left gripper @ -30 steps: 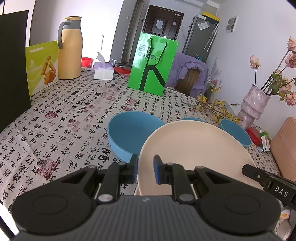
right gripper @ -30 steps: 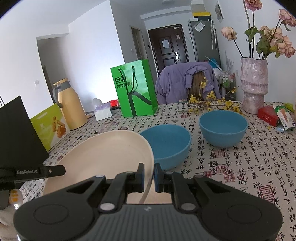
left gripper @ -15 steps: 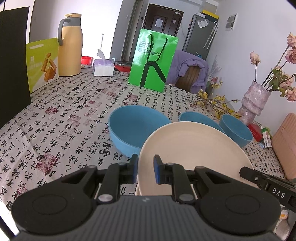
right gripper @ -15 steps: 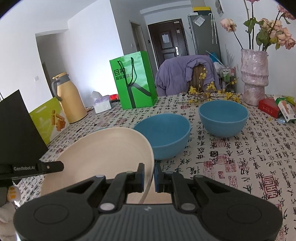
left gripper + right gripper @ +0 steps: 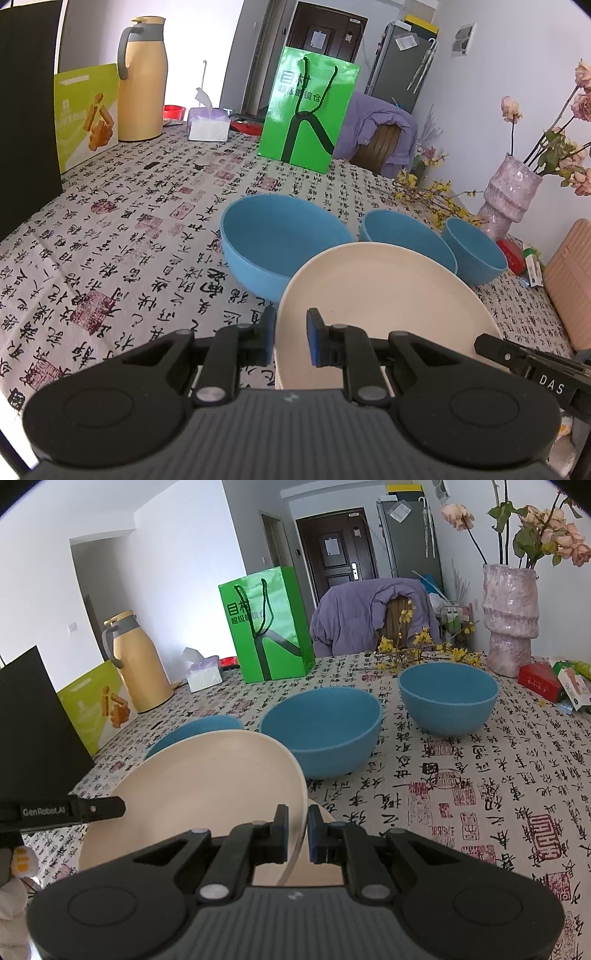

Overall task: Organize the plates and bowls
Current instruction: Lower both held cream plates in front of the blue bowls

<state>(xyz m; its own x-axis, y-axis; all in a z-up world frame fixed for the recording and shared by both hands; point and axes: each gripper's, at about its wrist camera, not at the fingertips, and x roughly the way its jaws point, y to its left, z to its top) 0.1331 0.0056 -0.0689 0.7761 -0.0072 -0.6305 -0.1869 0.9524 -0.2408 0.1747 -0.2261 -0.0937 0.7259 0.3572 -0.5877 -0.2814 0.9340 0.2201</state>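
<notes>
A cream plate (image 5: 380,306) (image 5: 207,790) is held off the table between both grippers. My left gripper (image 5: 290,339) is shut on its left rim. My right gripper (image 5: 295,830) is shut on its right rim. Each gripper's finger shows at the edge of the other's view. Three blue bowls stand upright on the table beyond the plate: a large one (image 5: 284,243) (image 5: 195,731), a middle one (image 5: 406,240) (image 5: 321,731) and a far right one (image 5: 476,251) (image 5: 447,698). A second cream surface (image 5: 325,814) peeks out under the held plate.
The table wears a cloth printed with calligraphy (image 5: 129,240). At the back stand a green paper bag (image 5: 306,110), a yellow thermos jug (image 5: 142,77), a tissue box (image 5: 208,123) and a black bag (image 5: 26,110). A pink vase of flowers (image 5: 511,616) and small boxes (image 5: 539,677) sit at the right.
The plate stays gripped on both sides. Both views have shifted slightly, so more of the blue bowls shows beyond the plate's far rim, and the third bowl has come into the right wrist view.
</notes>
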